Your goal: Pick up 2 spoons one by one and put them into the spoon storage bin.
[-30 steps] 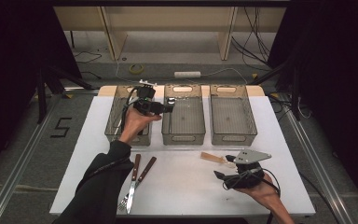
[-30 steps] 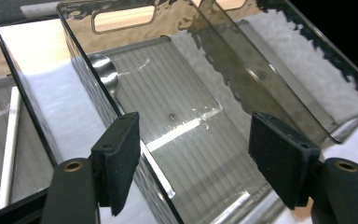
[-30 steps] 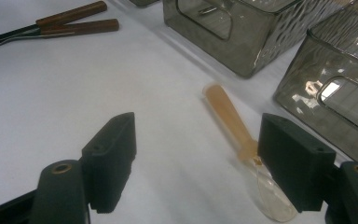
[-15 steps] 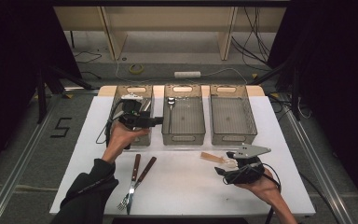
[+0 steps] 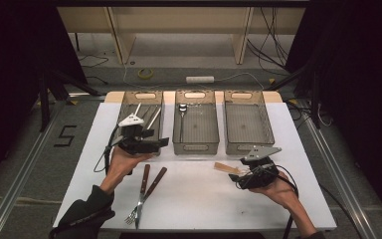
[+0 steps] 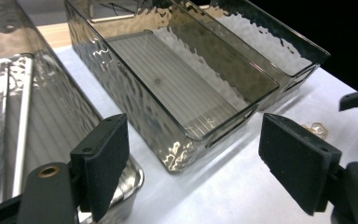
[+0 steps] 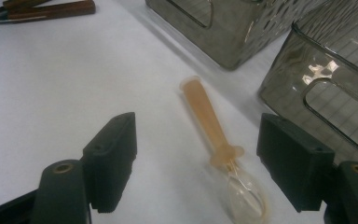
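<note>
Smoky grey plastic makes up the three bins in a row at the far side of the white table (image 5: pixel 204 199): the left bin (image 5: pixel 140 99), the middle bin (image 5: pixel 195 144) and the right bin (image 5: pixel 246 144).

On the near right, the right gripper (image 7: pixel 196 163) hangs low over the tabletop with its jaws spread wide and holding nothing. Between those jaws, seen through the right gripper view, lies a small spoon (image 7: pixel 214 140) with a pale orange handle and a clear bowl. It rests flat on the table, its bowl toward the gripper, its handle pointing away toward the bins, touching neither pad. From the high view the same spoon (image 5: pixel 227 168) sits just left of the right gripper (image 5: pixel 243 172), near the front wall of the right bin.

Over on the left, the left gripper (image 5: pixel 161 143) is held above the near end of the left bin, its jaws pointing right toward the middle bin. In the left gripper view its jaws (image 6: pixel 193 158) also stand wide apart and empty, with the near corner of the middle bin (image 6: pixel 182 93) between them.

Metal cutlery (image 5: pixel 149 117) lies in the left bin, and a single metal spoon (image 5: pixel 181 110) lies at the far end of the middle bin. Near the left hand (image 5: pixel 122 164), two wooden-handled pieces, one clearly a fork (image 5: pixel 140 194), lie together on the table.
</note>
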Available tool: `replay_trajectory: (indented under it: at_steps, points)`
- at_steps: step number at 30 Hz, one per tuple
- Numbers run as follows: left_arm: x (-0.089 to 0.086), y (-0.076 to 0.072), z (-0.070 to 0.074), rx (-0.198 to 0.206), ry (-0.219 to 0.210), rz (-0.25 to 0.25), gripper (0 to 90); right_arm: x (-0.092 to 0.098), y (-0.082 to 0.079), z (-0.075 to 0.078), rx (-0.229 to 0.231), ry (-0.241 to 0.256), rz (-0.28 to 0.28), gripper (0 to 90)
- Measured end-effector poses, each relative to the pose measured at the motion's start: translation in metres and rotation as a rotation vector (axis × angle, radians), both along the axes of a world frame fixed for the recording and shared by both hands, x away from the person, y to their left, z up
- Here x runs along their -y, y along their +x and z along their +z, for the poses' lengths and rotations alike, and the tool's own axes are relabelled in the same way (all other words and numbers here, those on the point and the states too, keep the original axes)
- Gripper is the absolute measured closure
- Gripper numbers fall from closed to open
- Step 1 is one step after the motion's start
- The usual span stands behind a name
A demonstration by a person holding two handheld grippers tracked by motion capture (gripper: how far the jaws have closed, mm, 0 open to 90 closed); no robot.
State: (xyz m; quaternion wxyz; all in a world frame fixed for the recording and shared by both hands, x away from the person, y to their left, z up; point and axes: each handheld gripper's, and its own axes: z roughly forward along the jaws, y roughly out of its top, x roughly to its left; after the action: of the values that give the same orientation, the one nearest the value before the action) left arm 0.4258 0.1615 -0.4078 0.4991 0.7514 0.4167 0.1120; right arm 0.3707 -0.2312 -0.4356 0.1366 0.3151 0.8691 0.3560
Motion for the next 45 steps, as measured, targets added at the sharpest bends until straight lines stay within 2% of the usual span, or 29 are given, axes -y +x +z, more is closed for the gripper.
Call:
replay_trajectory:
  at_steps: [10,14,17,24,34,45]
  points:
    - [-0.009,-0.026,-0.009,0.039,-0.038,-0.013,23.5,-0.004,0.016,0.002,-0.026,-0.048,0.014,30.0]
    - [-0.008,-0.035,-0.015,0.058,0.007,-0.028,23.4,-0.005,0.023,0.000,-0.053,-0.088,0.025,30.5]
    - [-0.010,-0.040,-0.016,0.061,0.002,-0.030,23.5,-0.006,0.027,-0.001,-0.069,-0.115,0.030,31.5]
    - [-0.015,-0.048,-0.016,0.070,-0.004,-0.018,23.4,-0.012,0.034,-0.007,-0.104,-0.172,0.062,36.5]
    - [-0.017,-0.058,-0.017,0.069,-0.005,-0.019,23.5,-0.022,0.047,-0.018,-0.151,-0.223,0.099,45.6]
    - [-0.016,-0.068,-0.018,0.069,0.005,-0.023,22.8,-0.025,0.056,-0.025,-0.187,-0.235,0.122,55.0]
